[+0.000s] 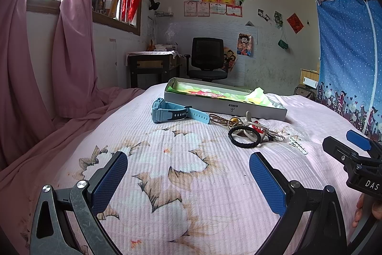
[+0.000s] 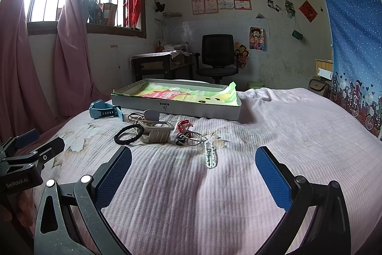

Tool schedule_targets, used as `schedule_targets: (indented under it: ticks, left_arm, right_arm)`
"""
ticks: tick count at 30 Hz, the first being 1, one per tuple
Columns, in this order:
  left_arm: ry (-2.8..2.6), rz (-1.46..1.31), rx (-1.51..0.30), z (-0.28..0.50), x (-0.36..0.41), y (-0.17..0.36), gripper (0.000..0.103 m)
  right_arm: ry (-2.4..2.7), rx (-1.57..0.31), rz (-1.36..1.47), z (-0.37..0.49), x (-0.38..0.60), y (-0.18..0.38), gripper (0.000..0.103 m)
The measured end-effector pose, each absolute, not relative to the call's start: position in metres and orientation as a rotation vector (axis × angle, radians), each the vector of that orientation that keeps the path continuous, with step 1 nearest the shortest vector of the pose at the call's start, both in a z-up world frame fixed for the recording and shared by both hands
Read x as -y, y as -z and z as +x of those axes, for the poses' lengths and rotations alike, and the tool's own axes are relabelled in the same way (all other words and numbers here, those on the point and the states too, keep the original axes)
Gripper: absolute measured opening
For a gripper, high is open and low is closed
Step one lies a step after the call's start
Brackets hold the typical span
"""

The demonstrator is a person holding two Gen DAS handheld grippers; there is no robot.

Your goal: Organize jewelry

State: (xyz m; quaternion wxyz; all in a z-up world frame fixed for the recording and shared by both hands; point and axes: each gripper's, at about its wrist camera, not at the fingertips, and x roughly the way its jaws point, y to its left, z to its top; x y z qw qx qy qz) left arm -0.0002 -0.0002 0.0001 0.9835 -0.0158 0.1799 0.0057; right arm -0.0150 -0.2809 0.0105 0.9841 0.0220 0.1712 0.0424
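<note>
The small jewelry is heaped on the pink flowered bed cover (image 2: pixel 214 183), just in front of the long white cardboard box (image 2: pixel 176 108), so it can be put inside. The black braided bracelet (image 2: pixel 128 134) and blue plastic watch (image 1: pixel 167 111) are lying untouched. The jaws of the left gripper (image 1: pixel 188 179) and right gripper (image 2: pixel 193 173) are held wide open and empty, ready for a pick.

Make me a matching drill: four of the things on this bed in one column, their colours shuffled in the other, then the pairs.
Things
1. Chunky plastic wristwatch beside the tray
2. Braided cord bracelet
3. Long flat hair clip nearest the right gripper
4. Thin knotted string bracelet

Colours
A. Red
B. Pale white
C. Light blue
D. Black

Pairs: 1-C, 2-D, 3-B, 4-A
</note>
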Motion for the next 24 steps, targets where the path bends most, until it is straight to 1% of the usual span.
schedule_targets:
  ticks: [24]
  left_arm:
    - [-0.014,-0.033,-0.361,0.0034,-0.0015,0.0018,0.103]
  right_arm:
    - [-0.080,-0.343,0.041,-0.0148,0.2802,-0.0092,0.102]
